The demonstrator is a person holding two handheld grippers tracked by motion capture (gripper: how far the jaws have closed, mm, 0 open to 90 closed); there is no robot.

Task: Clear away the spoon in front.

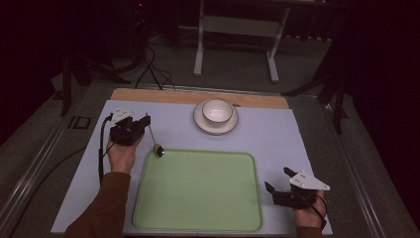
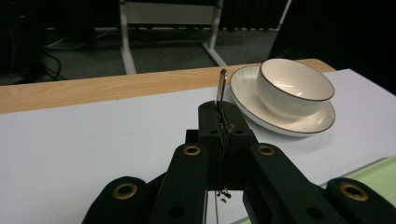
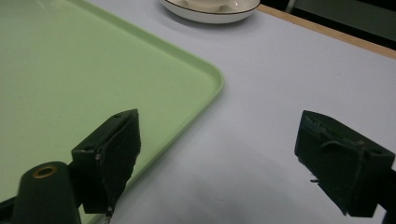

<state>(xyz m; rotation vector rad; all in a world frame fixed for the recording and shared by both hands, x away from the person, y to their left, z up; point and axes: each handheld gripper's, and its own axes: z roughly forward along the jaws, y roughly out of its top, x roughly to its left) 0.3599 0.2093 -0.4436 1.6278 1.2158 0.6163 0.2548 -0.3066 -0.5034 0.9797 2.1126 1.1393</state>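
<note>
My left gripper (image 1: 145,121) is shut on the handle of a metal spoon (image 1: 154,140), whose bowl hangs down by the far left corner of the green tray (image 1: 198,191). In the left gripper view the spoon's handle tip (image 2: 222,86) sticks up from the shut left gripper (image 2: 223,116). A white bowl (image 1: 217,110) stands on a saucer (image 1: 198,120) beyond the tray. My right gripper (image 1: 278,179) is open and holds nothing, just right of the tray's near right part. The right gripper view has the right gripper (image 3: 224,149) wide apart over the tray's corner (image 3: 205,79).
A pale mat (image 1: 277,134) covers the table, with a wooden strip (image 1: 163,95) along its far edge. A white desk frame (image 1: 235,29) and cables (image 1: 153,69) lie on the floor behind. The bowl (image 2: 294,86) and saucer (image 2: 247,88) are ahead and to the right of the left jaws.
</note>
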